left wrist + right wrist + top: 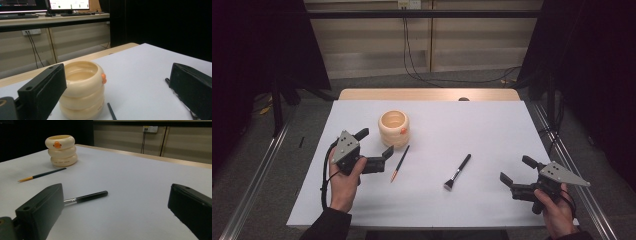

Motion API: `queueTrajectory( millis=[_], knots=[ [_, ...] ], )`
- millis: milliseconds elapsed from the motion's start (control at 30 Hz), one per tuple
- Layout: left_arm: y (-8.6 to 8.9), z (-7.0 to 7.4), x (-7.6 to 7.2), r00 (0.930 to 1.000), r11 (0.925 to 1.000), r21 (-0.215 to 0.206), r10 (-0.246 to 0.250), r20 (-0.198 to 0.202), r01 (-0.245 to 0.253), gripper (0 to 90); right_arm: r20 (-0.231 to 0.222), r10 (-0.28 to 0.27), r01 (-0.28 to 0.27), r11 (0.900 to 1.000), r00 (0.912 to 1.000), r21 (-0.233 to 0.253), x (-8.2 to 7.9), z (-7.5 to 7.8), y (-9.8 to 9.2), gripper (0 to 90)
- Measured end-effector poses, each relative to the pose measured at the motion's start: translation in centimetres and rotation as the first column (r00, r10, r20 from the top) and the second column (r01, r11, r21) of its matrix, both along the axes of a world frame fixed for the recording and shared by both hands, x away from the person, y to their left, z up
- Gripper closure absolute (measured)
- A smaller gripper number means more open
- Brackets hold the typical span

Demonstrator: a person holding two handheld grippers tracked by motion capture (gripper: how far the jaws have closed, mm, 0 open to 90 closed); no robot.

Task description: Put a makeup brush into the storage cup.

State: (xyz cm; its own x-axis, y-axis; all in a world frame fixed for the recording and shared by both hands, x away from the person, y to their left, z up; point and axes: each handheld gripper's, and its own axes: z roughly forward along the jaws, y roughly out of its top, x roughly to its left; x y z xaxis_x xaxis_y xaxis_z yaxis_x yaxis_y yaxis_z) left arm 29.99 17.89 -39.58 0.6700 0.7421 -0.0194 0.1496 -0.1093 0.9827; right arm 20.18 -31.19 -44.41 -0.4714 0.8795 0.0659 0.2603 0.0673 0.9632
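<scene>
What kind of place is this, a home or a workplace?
Probably a lab or recording workspace, not a home. The white table stands between black curtains, a desk with monitors lies beyond it, and cables run down the wall. Each hand holds a gripper: left gripper, right gripper.

Cream ribbed ring-stacked pot with an orange mark on its side. Slim dark pencil-like brush with an orange-gold tip. Black-handled makeup brush (silver ferrule, dark bristles). White table sheet; the jaws are matte black.
</scene>
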Motion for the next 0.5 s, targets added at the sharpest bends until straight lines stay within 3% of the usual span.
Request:
queueTrajectory(
  millis=[233, 500],
  knots=[
    [-1.6, 0.6, 1.1, 0.9997, 0.9994, 0.029, -0.022, 0.01, 0.022, 1.3, 0.0, 0.004, -0.004, 1.0, 1.0, 0.001, 0.0, 0.0, 0.0, 0.0],
    [-2.7, 0.7, 2.2, 0.9993, 0.9972, 0.065, -0.035, -0.008, 0.036, 2.6, -0.003, 0.004, -0.004, 1.0, 1.0, 0.004, 0.0, 0.0, 0.1, 0.0]
  ],
)
